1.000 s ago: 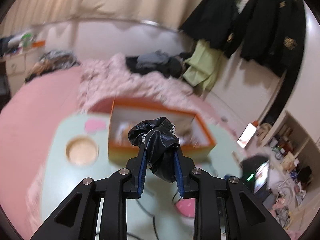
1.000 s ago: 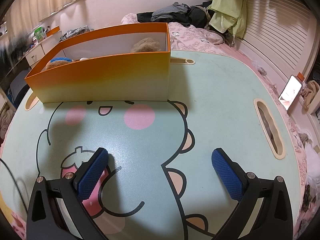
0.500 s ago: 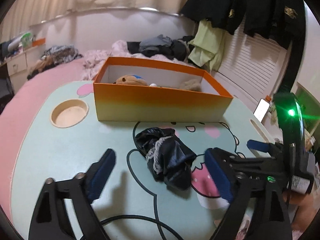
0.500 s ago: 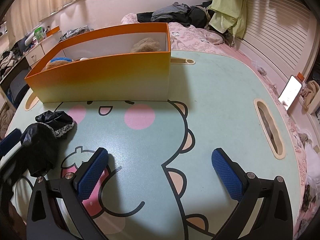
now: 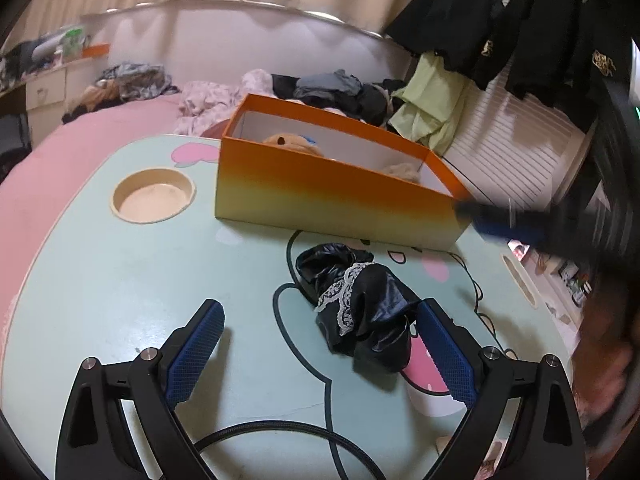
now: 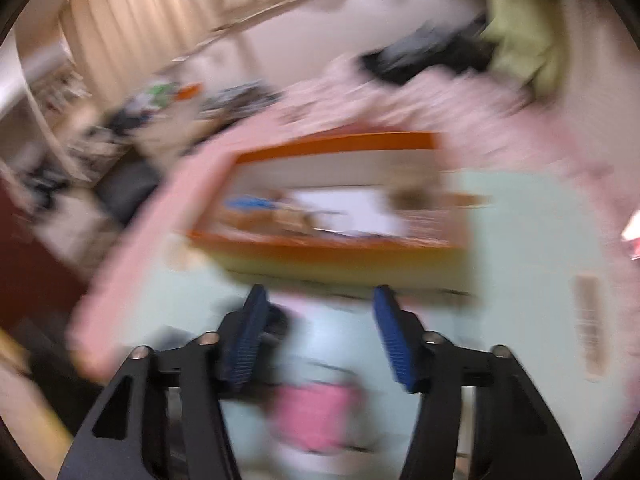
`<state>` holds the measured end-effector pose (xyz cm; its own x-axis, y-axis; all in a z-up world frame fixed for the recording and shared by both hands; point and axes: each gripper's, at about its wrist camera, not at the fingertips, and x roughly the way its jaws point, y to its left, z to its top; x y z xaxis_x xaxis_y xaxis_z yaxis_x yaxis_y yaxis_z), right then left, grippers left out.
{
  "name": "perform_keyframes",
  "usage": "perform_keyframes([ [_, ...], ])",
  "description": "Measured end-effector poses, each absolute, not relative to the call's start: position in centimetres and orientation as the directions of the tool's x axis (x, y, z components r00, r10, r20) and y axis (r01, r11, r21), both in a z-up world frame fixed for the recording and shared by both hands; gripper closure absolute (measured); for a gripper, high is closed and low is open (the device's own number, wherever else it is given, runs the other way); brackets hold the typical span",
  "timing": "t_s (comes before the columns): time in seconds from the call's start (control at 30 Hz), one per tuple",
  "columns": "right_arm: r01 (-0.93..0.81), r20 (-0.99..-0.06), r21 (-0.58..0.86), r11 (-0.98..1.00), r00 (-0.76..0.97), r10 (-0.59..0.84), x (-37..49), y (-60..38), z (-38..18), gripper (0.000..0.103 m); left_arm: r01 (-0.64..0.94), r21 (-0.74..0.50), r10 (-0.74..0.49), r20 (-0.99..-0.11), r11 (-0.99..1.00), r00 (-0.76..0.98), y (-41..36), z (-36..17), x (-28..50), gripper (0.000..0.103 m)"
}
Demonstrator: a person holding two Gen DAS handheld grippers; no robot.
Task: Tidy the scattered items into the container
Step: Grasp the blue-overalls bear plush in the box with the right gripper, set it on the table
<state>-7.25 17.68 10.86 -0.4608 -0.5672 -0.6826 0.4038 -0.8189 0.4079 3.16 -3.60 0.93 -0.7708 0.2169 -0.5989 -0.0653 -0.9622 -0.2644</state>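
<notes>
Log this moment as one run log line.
left gripper: open, empty | black lace cloth: on table, outside orange box | right gripper: closing, empty, blurred

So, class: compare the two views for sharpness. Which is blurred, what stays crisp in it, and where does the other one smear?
Right wrist view: heavy motion blur smears the orange box and table; only the right gripper, closing on nothing, stays crisp. Left wrist view: sharp on the black lace-trimmed cloth and the open left gripper, smeared only at its right edge; fisheye bends the table rim.
</notes>
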Motion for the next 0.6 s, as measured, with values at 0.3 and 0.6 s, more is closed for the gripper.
perform_keyframes([
  [0.3,0.428,-0.772,0.396,-0.812,-0.323,-0.547,-15.6,8.9,9.9,0.058,-0.055,-0.282,0.220,-0.596,-0.958,-0.772,-4.1,0.5,3.3,0.007],
  [0.6,0.459,-0.840,0.278,-0.844,-0.309,-0.445,-16.5,6.2,8.0,0.042,-0.055,-0.258,0.206,-0.606,-0.965,-0.768,-3.5,0.5,3.3,0.007],
])
